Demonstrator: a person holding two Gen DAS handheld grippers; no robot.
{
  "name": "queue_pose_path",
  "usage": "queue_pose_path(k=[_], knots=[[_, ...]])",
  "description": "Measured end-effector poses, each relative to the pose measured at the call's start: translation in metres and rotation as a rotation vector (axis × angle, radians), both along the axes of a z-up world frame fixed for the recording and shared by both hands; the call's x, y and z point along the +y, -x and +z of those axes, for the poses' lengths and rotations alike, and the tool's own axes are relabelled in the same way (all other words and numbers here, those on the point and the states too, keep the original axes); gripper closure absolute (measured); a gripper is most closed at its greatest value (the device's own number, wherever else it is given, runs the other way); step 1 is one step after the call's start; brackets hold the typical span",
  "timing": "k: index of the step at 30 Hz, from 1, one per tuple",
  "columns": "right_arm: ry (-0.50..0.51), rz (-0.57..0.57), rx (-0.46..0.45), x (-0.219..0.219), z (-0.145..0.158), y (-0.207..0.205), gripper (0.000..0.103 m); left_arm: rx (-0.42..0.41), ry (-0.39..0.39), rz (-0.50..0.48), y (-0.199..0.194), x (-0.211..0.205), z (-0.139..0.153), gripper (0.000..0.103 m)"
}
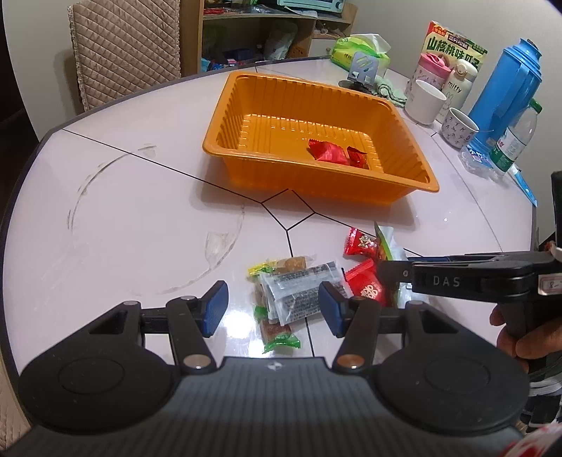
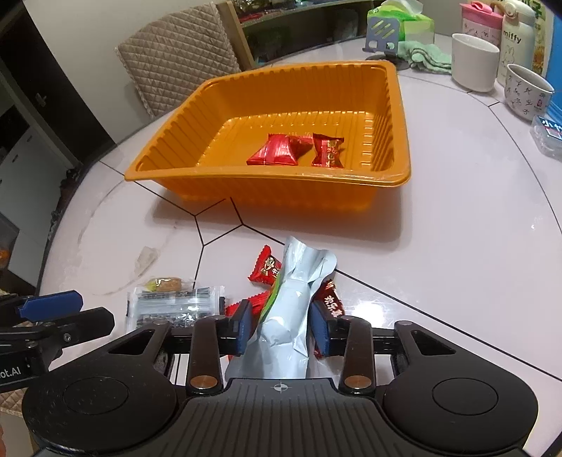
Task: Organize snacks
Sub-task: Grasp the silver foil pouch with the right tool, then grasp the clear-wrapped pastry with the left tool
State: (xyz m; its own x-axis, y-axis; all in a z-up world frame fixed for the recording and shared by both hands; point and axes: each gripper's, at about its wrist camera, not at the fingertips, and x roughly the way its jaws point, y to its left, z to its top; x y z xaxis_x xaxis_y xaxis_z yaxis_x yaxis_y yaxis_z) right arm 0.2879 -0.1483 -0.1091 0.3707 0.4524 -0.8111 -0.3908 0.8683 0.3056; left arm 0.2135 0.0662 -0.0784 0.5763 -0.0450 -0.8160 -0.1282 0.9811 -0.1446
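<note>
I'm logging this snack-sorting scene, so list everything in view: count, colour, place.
tray: one, orange, mid-table
candies in tray: two, red, near corner
loose snacks: several, red, green and clear, in front of the tray
silver pouch: one, between the right gripper's pads
cups: two, white, far right
thermos: one, blue, far right
tissue pack: one, green, far edge
chair: one, beige, behind the table
left gripper: open, over the snacks
right gripper: around the pouch
</note>
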Motion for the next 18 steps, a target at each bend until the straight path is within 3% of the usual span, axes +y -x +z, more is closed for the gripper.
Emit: queue_pose_path(k=[10, 18], knots=[[0.047, 0.044, -0.040, 0.008, -0.005, -0.004, 0.071, 0.019, -0.015, -0.033, -0.013, -0.003, -0.010, 0.050], [-0.003, 0.028, -0.059, -0.007, 0.001, -0.002, 0.073, 0.017, -0.017, -0.064, -0.023, -0.005, -0.013, 0.051]])
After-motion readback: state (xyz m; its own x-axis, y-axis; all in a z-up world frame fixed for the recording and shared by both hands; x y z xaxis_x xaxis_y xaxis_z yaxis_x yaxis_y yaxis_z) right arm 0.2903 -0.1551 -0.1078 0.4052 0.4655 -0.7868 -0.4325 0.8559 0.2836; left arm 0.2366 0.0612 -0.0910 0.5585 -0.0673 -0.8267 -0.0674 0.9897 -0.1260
